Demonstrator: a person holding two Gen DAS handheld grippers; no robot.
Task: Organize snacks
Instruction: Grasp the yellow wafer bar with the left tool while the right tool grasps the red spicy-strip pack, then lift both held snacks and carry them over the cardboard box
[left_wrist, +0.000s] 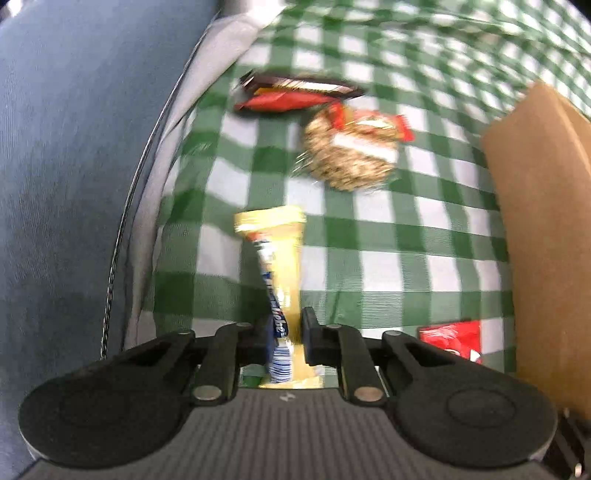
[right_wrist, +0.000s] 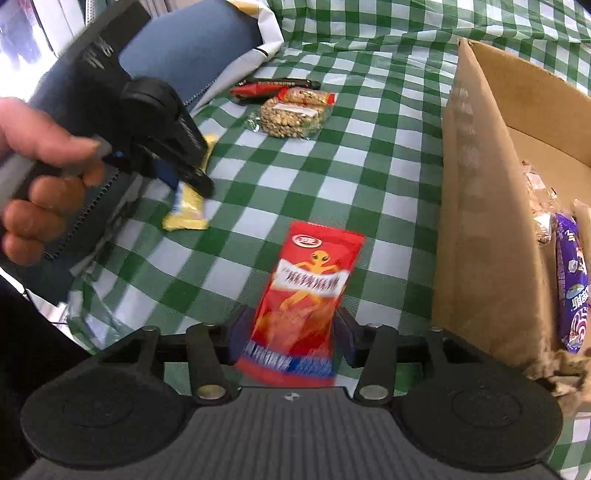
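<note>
My left gripper (left_wrist: 284, 332) is shut on a yellow snack bar (left_wrist: 280, 258) with a blue-and-white label, held above the green checked cloth. It shows from the side in the right wrist view (right_wrist: 184, 162), where the bar (right_wrist: 188, 210) hangs from it. My right gripper (right_wrist: 291, 332) has its jaws around a red snack packet (right_wrist: 306, 295), which looks held just above the cloth. A bag of peanuts (left_wrist: 351, 151) (right_wrist: 291, 118) and dark and red bars (left_wrist: 295, 94) (right_wrist: 273, 86) lie further back.
An open cardboard box (right_wrist: 480, 221) stands at the right, with a purple packet (right_wrist: 572, 288) and other snacks inside. Its wall also shows in the left wrist view (left_wrist: 539, 221). A blue cushion (left_wrist: 74, 147) borders the cloth on the left.
</note>
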